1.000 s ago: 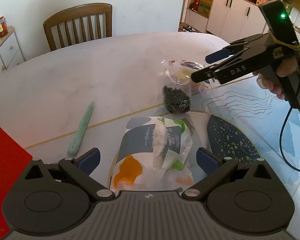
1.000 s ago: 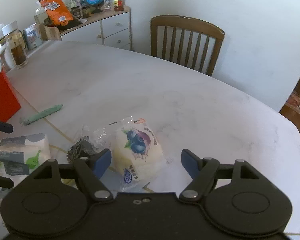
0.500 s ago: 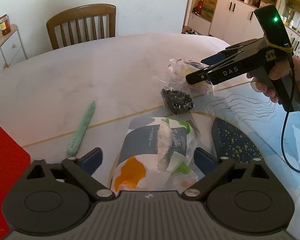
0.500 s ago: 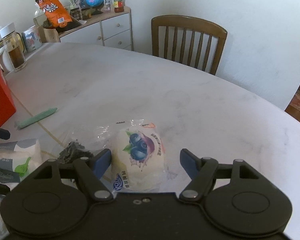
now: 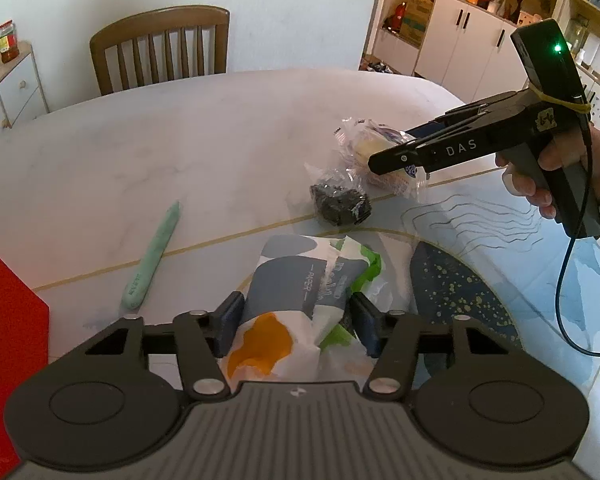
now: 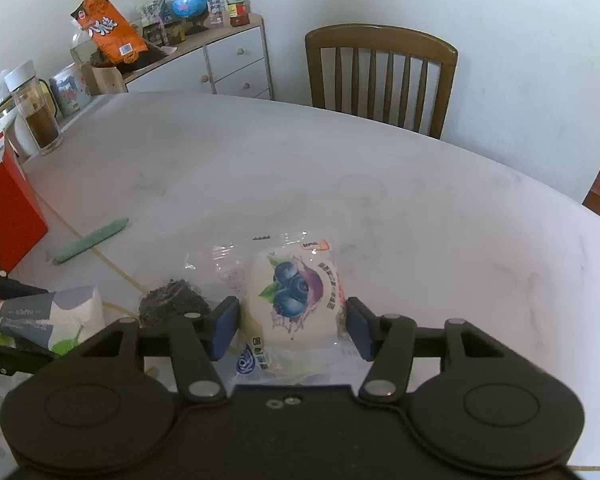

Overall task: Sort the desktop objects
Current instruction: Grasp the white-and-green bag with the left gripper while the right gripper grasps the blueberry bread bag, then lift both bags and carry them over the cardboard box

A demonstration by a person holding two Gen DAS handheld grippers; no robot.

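Sorting has barely begun: the left gripper (image 5: 296,322), its jaws just closing, clamps the tissue pack (image 5: 300,300); the right gripper (image 6: 292,326) likewise pinches the blueberry bun (image 6: 296,296); the green pen (image 5: 152,256) and dark packet (image 5: 340,200) beside the pack lie untouched on the desk (image 5: 220,128).

Far table (image 6: 380,184) half bare (red box (image 6: 4,216) blocks left).

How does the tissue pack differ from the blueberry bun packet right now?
The tissue pack is opaque, printed grey, orange and green; the blueberry bun packet is clear film over a pale bun. The pack sits between the left tongs, the bun between the right tongs. Both lie on the table.
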